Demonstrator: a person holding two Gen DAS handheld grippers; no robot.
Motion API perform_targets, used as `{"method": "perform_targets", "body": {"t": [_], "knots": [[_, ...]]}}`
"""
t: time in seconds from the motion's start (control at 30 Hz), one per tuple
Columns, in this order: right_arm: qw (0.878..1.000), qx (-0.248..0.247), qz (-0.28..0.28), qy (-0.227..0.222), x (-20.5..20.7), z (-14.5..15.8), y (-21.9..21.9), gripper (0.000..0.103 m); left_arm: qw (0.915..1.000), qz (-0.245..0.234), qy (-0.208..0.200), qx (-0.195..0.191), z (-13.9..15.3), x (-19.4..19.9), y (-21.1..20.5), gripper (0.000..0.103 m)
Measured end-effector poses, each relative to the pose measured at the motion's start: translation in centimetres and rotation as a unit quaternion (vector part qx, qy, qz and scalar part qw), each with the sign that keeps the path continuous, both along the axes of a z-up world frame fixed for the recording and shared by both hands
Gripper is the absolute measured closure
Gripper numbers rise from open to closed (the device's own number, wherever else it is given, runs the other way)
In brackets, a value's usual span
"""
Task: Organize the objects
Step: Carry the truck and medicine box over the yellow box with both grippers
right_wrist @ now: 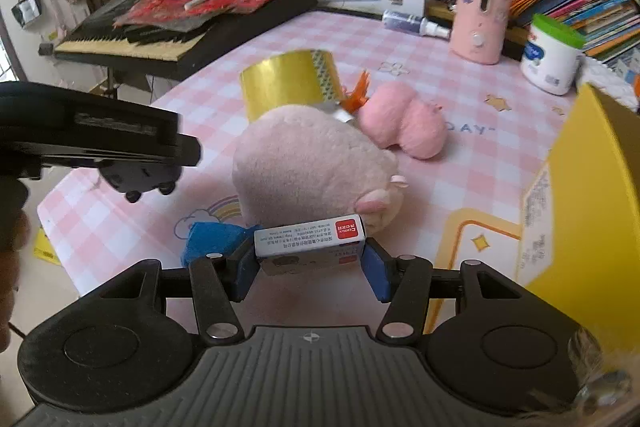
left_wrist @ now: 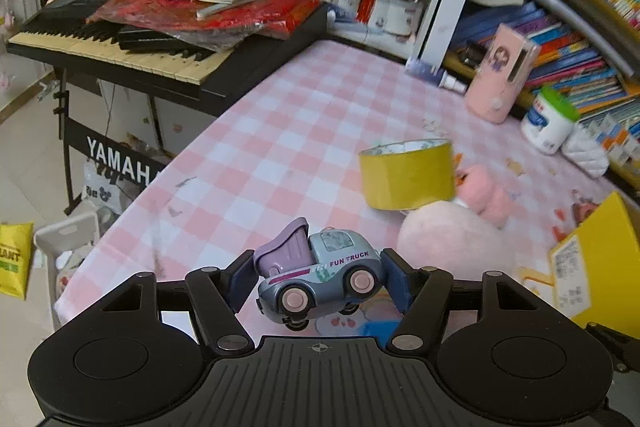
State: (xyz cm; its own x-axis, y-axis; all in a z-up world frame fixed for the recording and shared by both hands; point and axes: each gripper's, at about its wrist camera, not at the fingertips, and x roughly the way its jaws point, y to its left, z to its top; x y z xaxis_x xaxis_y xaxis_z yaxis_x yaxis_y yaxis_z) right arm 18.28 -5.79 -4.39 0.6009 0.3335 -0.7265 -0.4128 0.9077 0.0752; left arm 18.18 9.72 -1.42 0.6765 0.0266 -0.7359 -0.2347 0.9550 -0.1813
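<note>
Now holding toy truck (left_wrist: 320,277) tight in L gripper (left_wrist: 319,281), up off table (left_wrist: 280,147). Squeezing small box (right_wrist: 310,241) in R gripper (right_wrist: 310,269), near plush (right_wrist: 312,163) & tape (right_wrist: 290,83).

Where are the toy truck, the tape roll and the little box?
Toy truck (left_wrist: 320,273): left wrist view, on its grey door.
Tape roll (left_wrist: 406,175): left wrist view, on its yellow side.
Little box (right_wrist: 310,235): right wrist view, on its printed top face.

I see the yellow box (right_wrist: 592,211) cut off at my right edge. The tape roll (left_wrist: 408,175) blurs (its lower rim hidden behind the plush (left_wrist: 448,239)).
</note>
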Motion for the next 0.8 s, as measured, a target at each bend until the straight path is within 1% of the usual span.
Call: {"method": "perform_targets", "body": {"t": [0.17, 0.33, 0.4, 0.53, 0.7, 0.8], "knots": [[1.000, 0.002, -0.016, -0.010, -2.1, 1.4, -0.5, 0.051, 0.9998, -0.014, -0.006, -0.013, 0.4, -2.8, 0.0, 0.037], [0.999, -0.004, -0.032, -0.030, -5.5, 2.6, -0.8, 0.051, 0.9991, -0.030, -0.009, -0.027, 0.7, -6.5, 0.2, 0.037], [0.999, -0.005, -0.042, -0.030, -6.9, 2.8, -1.0, 0.051, 0.9987, -0.037, -0.008, -0.034, 0.7, -8.2, 0.3, 0.037], [0.997, -0.002, -0.082, -0.011, -9.5, 3.1, -1.2, 0.051, 0.9976, -0.057, -0.004, -0.040, 0.8, -11.5, 0.2, 0.037], [0.994, 0.003, -0.110, -0.021, -13.5, 3.8, -1.3, 0.051, 0.9961, -0.077, -0.015, -0.040, 1.4, -14.9, 0.2, 0.037], [0.991, 0.004, -0.128, -0.025, -16.2, 3.9, -1.6, 0.051, 0.9945, -0.095, -0.015, -0.043, 1.3, -16.5, -0.3, 0.037]]}}
